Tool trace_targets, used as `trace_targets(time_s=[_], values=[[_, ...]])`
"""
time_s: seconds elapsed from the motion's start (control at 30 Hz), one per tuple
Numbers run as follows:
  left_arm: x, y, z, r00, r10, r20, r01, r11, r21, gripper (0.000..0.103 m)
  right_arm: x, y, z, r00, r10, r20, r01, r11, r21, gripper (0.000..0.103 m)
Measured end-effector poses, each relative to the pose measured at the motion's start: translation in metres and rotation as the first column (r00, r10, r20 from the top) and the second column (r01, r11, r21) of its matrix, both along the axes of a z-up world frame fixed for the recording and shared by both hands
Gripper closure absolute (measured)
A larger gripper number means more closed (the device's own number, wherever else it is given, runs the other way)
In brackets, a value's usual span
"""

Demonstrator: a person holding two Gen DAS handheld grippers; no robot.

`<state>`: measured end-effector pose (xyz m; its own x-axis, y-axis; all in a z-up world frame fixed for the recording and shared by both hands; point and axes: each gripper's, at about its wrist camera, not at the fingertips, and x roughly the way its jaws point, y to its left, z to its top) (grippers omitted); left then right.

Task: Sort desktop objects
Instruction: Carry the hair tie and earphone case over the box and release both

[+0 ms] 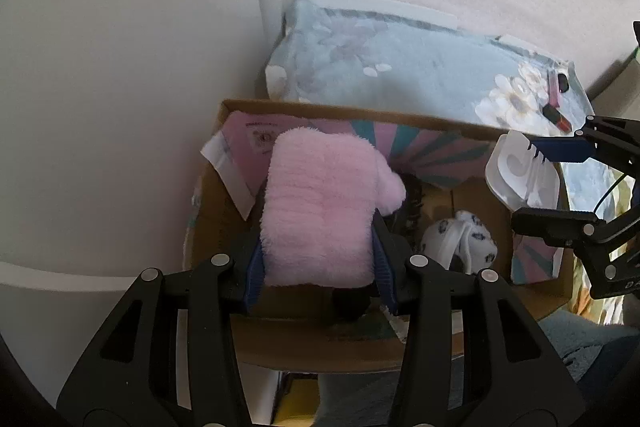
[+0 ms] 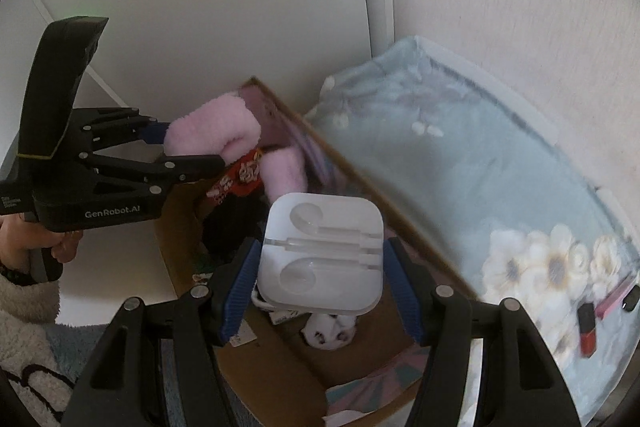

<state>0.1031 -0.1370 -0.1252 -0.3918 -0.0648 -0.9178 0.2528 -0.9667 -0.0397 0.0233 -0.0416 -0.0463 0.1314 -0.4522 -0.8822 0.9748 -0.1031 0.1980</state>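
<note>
the cardboard box [image 1: 320,343] is where the sorting ends up, and both grippers hang over its open top with a load each. the left gripper [image 1: 318,263] is clenched on a pink fluffy plush item [image 1: 320,207], its blue pads pressed into the pile on both sides, so the thing sits above the left half of the box, over a pink mailer bag [image 1: 248,147] leaning against the wall there. the right gripper [image 2: 320,279] grasps a white plastic earphone case [image 2: 322,251] by its two side edges, over the box's right half, above a small white patterned pouch [image 2: 330,333] on the bottom.

the step in hand looks like the drop into the box. to do it well, i would lower each load below the cardboard rim before letting go, since the plush is bulky and could catch the box edge or tip out onto the floor. the case is hard and smooth, so a short fall matters more there; bring it close to the pouch and release it flat. open one pair of jaws at a time, so each landing can be watched.

the lipsticks [image 2: 586,331] on the floral blanket [image 2: 460,167] beside the box are not yet sorted.
</note>
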Motion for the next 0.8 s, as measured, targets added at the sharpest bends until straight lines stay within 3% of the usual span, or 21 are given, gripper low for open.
trace_targets(time_s=[0.37, 0.4, 0.43, 0.47, 0.5, 0.57, 0.63, 0.7, 0.8], values=[[0.006, 0.0, 0.006, 0.998, -0.058, -0.009, 0.058, 0.998, -0.003, 0.058, 0.01, 0.008, -0.008, 0.998, -0.059, -0.016, 0.059, 0.997, 0.039, 0.044], [0.006, 0.001, 0.005, 0.998, -0.062, -0.004, 0.062, 0.998, -0.003, 0.055, 0.012, 0.008, -0.011, 0.998, -0.062, -0.016, 0.062, 0.997, 0.047, 0.044], [0.005, 0.002, 0.004, 0.998, -0.067, 0.006, 0.067, 0.998, 0.001, 0.038, 0.013, 0.007, -0.014, 0.998, -0.063, -0.014, 0.064, 0.996, 0.061, 0.044], [0.005, 0.003, 0.005, 0.998, -0.068, 0.009, 0.068, 0.998, -0.002, 0.009, 0.015, 0.007, -0.019, 0.998, -0.069, -0.009, 0.069, 0.994, 0.08, 0.043], [0.007, 0.004, 0.007, 0.997, -0.071, 0.003, 0.071, 0.997, -0.008, 0.002, 0.015, 0.007, -0.021, 0.997, -0.078, -0.002, 0.078, 0.993, 0.086, 0.042], [0.01, 0.01, 0.014, 0.995, -0.1, -0.032, 0.1, 0.995, 0.004, 0.0, 0.014, 0.008, -0.026, 0.995, -0.099, 0.033, 0.095, 0.991, 0.096, 0.016], [0.011, 0.015, 0.021, 0.992, -0.117, -0.041, 0.115, 0.993, -0.034, 0.0, 0.01, 0.012, -0.028, 0.989, -0.118, 0.09, 0.11, 0.99, 0.093, 0.005], [0.012, 0.019, 0.027, 0.99, -0.136, -0.048, 0.133, 0.989, -0.06, 0.0, 0.007, 0.019, -0.026, 0.981, -0.127, 0.148, 0.119, 0.991, 0.064, 0.001], [0.013, 0.022, 0.035, 0.987, -0.148, -0.07, 0.144, 0.988, -0.057, 0.0, 0.005, 0.028, -0.016, 0.978, -0.132, 0.161, 0.13, 0.991, 0.026, 0.001]])
